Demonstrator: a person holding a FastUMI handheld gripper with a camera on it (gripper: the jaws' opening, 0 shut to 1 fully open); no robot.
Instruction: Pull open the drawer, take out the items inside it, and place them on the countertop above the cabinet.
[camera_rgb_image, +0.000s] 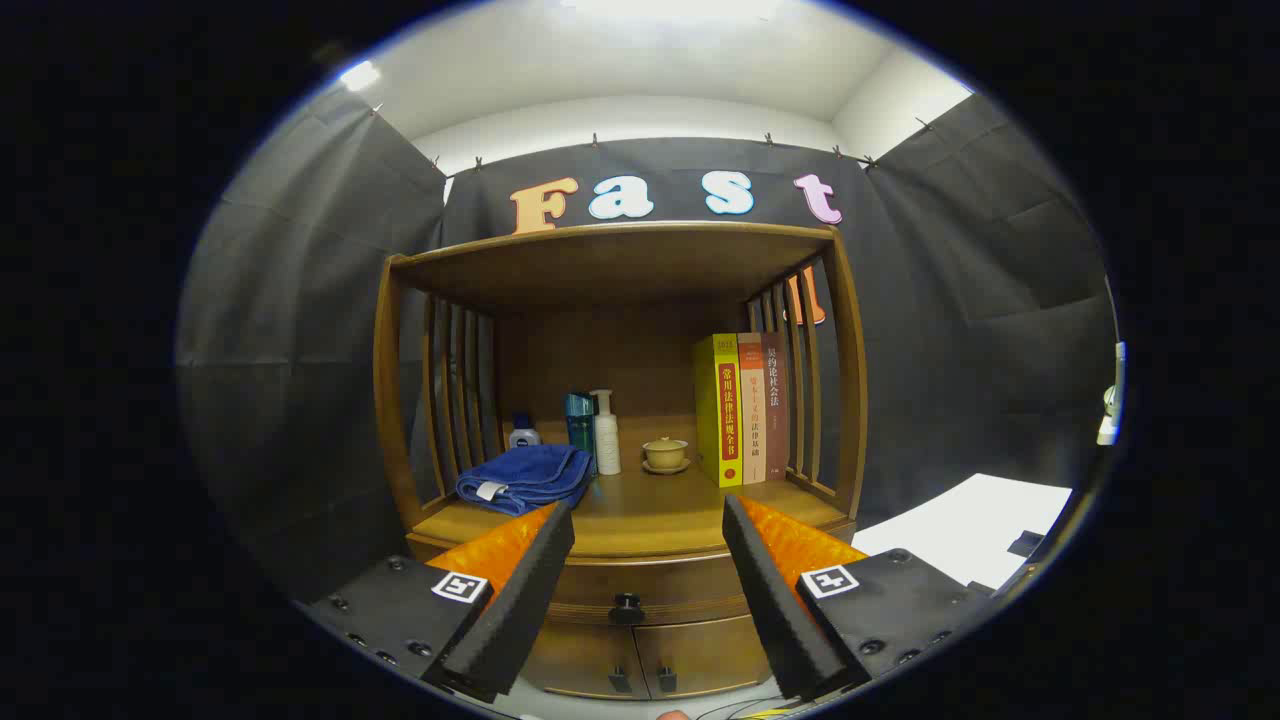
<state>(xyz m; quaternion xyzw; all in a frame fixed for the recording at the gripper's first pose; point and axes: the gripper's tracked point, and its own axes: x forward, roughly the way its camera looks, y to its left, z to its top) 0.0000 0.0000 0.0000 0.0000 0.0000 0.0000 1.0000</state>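
With tongs (648, 590) spread wide and empty, drawer (640, 592) still shut just ahead between the fingers, best to centre on its dark knob (627, 607) at 6 o'clock below the surface (640, 520), clamp squarely, then pull straight back.

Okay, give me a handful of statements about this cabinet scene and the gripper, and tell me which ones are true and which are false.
1. The drawer is shut. True.
2. The gripper is shut on the drawer knob. False: its fingers are open, with the knob between them and untouched.
3. A blue towel lies on the countertop. True.
4. The books lie flat in a pile. False: they stand upright beside the right slats.
5. A small cup sits on a saucer between the white bottle and the books. True.
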